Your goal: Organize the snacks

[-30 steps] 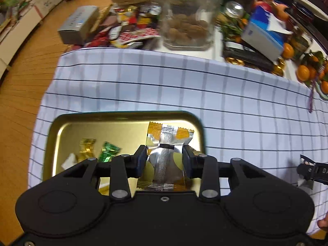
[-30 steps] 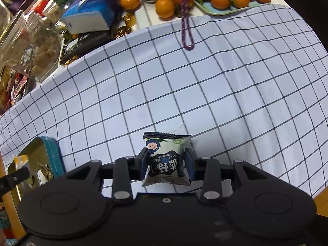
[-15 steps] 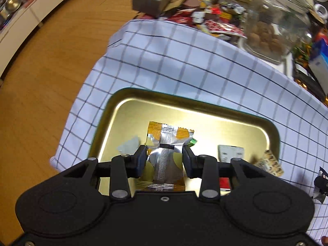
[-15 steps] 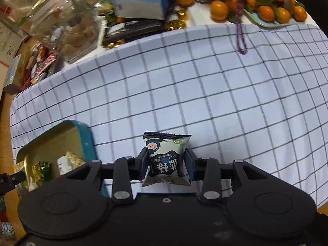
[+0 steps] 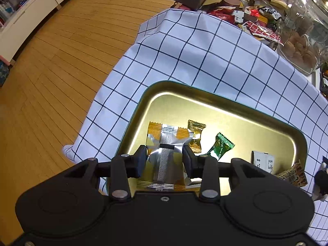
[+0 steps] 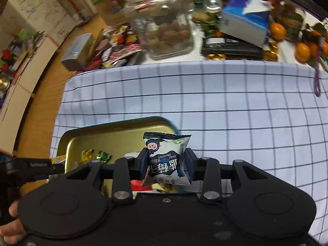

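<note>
Both claws, left [image 5: 165, 157] pinching its orange packet [image 5: 164, 141] and right [image 6: 166, 162] its blueberry packet [image 6: 167, 155], now hover over the tin [image 5: 225, 98].

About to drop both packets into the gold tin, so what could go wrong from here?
1. The left gripper and right gripper both hang over the tin; the right one's tip already shows by its rim, so they could bump.
2. The blueberry packet hangs near the tin's right edge and may land on the checked cloth.
3. The orange-and-silver packet could land on the gold candy and green candy.
</note>
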{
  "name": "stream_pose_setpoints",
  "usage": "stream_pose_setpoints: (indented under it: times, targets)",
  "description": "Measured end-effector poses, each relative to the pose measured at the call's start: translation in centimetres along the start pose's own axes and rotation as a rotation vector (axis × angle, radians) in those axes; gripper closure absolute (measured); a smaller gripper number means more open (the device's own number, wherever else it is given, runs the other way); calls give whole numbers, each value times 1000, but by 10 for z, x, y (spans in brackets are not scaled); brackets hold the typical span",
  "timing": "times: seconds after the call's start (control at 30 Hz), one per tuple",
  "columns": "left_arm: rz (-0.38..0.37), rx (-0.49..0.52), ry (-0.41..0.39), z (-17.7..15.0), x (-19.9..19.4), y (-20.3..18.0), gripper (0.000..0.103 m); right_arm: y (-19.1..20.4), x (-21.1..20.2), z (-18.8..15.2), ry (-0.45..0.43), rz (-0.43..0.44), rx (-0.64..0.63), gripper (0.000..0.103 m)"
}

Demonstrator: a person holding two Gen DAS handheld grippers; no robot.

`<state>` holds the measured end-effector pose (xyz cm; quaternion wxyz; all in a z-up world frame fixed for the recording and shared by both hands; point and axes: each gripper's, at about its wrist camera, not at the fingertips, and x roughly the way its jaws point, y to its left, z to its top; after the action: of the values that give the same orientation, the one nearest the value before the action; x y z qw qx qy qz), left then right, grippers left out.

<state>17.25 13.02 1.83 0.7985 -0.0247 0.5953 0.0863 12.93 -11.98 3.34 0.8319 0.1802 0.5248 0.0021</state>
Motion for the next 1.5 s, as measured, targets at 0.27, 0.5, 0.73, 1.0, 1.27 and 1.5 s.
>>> stream_pose_setpoints:
  times: [0.27,0.5,0.73,1.0,1.27,1.5]
  targets:
    - [-55,-3,-30,0,-7,-4,56,30,1,-2,-27,45,-83,62]
    - [-44,3,-21,-2,-4,-8,56,43,-8,5,-112,119,-107,59]
    - [-68,12,-4,-3,-4,-11,56,41,-10,6,-185,66,-123,39]
    - [-64,47,0,-7,-5,-20,56,39,6,7,-106,-127,-159,33]
    - [-55,94,-25,-13,-9,-30,55,46,24,-2,-8,-217,-250,32]
    - [-13,127,-66,-16,-14,-33,53,51,24,-9,39,-139,-229,31]
